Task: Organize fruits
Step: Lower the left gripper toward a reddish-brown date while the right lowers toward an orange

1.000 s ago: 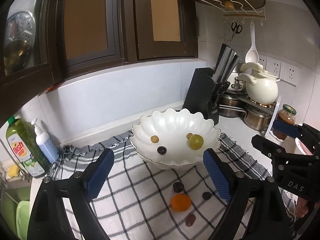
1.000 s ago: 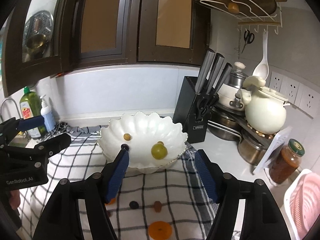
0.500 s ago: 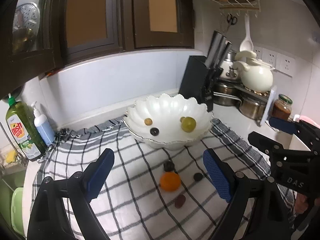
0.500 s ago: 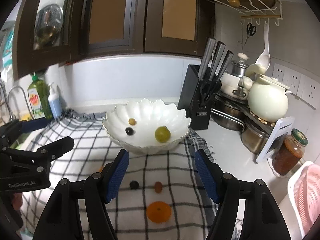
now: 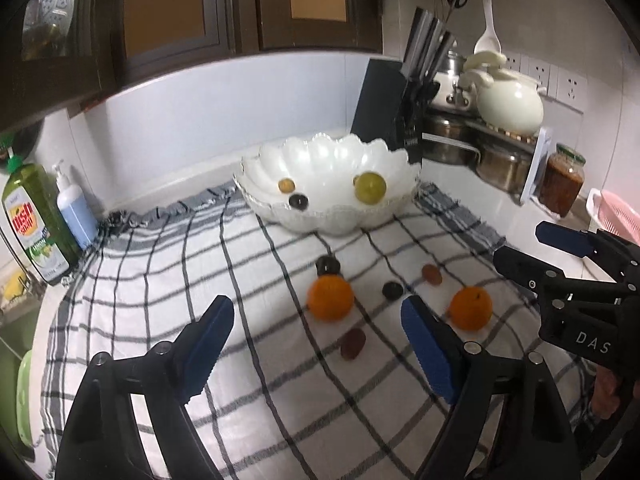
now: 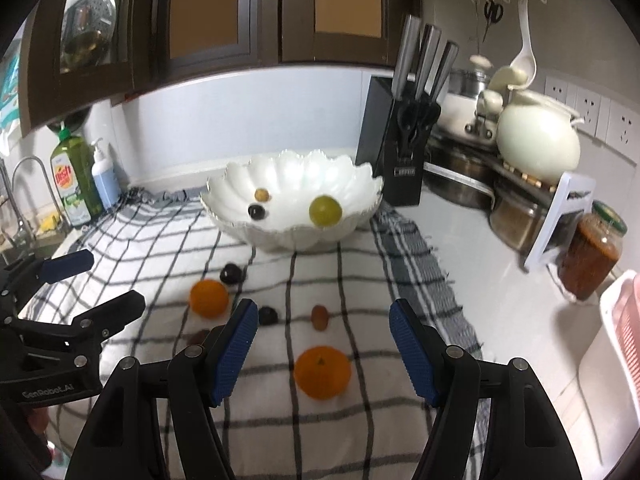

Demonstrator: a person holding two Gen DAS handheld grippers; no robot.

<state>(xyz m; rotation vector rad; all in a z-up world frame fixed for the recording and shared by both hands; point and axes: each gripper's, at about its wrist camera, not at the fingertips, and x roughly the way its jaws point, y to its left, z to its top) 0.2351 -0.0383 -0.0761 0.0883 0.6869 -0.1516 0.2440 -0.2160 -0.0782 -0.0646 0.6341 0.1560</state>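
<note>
While both the left gripper [image 5: 316, 344] and the right gripper [image 6: 322, 346] hung spread and empty, two oranges [image 6: 322, 372] lay mid-cloth [image 6: 360, 432], short of the bowl [image 6: 292, 236] at its far edge; a careless pinch might have rolled one off.

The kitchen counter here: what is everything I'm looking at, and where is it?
Bowl: one, white, scalloped, at the back of the cloth.
Fruit in bowl: one green, one dark, one tan.
Oranges: two, on the cloth.
Small dark and brown fruits: five, on the cloth, one is.
Cloth: one, white with dark checks.
Knife block: one, black, right of the bowl.
Kettle: one, cream, on a rack.
Jar: one, reddish contents.
Soap bottle: one, green, far left.
Left gripper: open.
Right gripper: open.
</note>
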